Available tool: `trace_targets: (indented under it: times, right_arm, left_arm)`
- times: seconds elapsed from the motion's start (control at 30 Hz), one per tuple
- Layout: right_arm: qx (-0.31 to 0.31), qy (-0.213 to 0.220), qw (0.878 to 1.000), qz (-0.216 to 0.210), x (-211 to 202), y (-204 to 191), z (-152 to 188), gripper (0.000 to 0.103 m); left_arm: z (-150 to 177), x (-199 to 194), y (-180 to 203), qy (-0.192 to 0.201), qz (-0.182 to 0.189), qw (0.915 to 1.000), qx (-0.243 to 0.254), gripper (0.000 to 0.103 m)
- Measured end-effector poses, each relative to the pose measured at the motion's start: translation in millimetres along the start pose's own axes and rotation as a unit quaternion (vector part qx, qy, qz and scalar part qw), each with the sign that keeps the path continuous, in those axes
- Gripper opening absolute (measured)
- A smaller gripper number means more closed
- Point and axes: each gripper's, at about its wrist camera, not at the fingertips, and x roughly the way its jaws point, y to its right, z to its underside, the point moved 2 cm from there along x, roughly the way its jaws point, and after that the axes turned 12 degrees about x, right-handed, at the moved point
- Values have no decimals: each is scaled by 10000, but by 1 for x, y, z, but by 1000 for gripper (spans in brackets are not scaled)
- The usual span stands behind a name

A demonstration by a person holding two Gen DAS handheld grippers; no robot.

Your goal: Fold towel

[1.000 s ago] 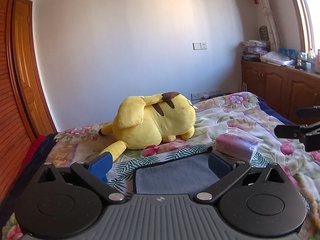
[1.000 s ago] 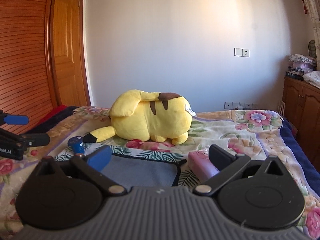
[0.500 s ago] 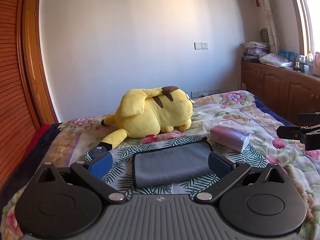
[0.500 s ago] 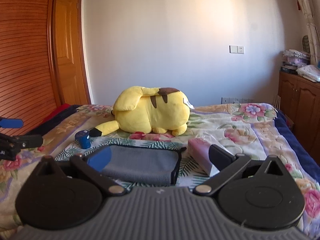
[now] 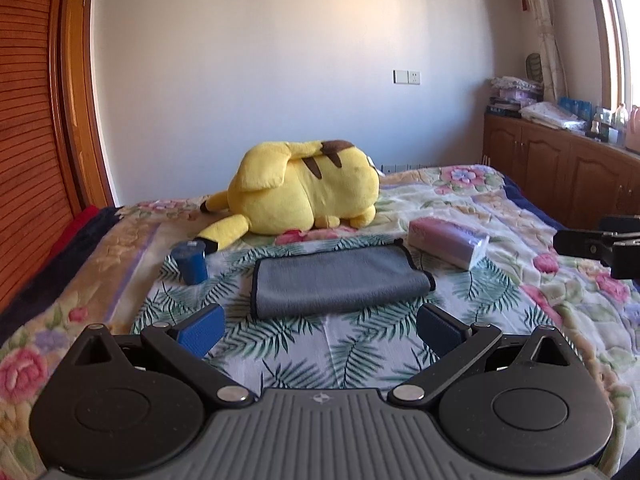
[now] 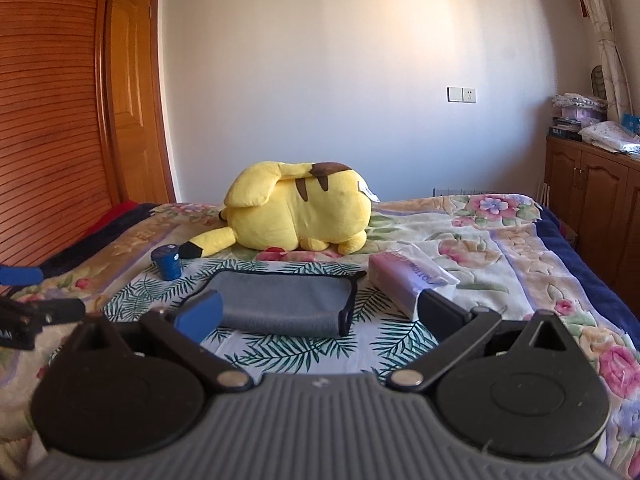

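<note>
A grey towel (image 5: 338, 280) with a dark hem lies folded flat on the floral bedspread; it also shows in the right wrist view (image 6: 284, 302). My left gripper (image 5: 320, 330) is open and empty, held back from the towel's near edge. My right gripper (image 6: 320, 312) is open and empty, also short of the towel, its left finger overlapping the towel's near left corner in view. The right gripper shows at the right edge of the left wrist view (image 5: 600, 246); the left gripper shows at the left edge of the right wrist view (image 6: 28, 304).
A yellow plush toy (image 5: 304, 192) lies behind the towel. A small blue cup (image 5: 190, 262) stands to the towel's left and a pink tissue pack (image 5: 448, 242) to its right. Wooden cabinets (image 5: 560, 176) line the right wall, a wooden door (image 6: 132, 92) the left.
Both grippers have pulled back and risen from the towel, so the whole folded towel, the cup and more bedspread now show in front of the open fingers.
</note>
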Motion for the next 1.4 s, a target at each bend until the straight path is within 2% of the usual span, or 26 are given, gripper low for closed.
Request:
trace_targets:
  times: [0.2,0.63,1.4]
  right_arm:
    - [-88,-75,9999,-28,-10,-4,18,103]
    - [-16,-332,9994,-21,-19,-7,49,103]
    - [-89,-467,9988,69,-9,-6,68,103]
  left_arm:
    - [17,-5,13,-4,-91,9999,95,103]
    - [46,-7,19,-32,-148,9998,-128,103]
    - [67,4,22,-260,-89,9995,-186,103]
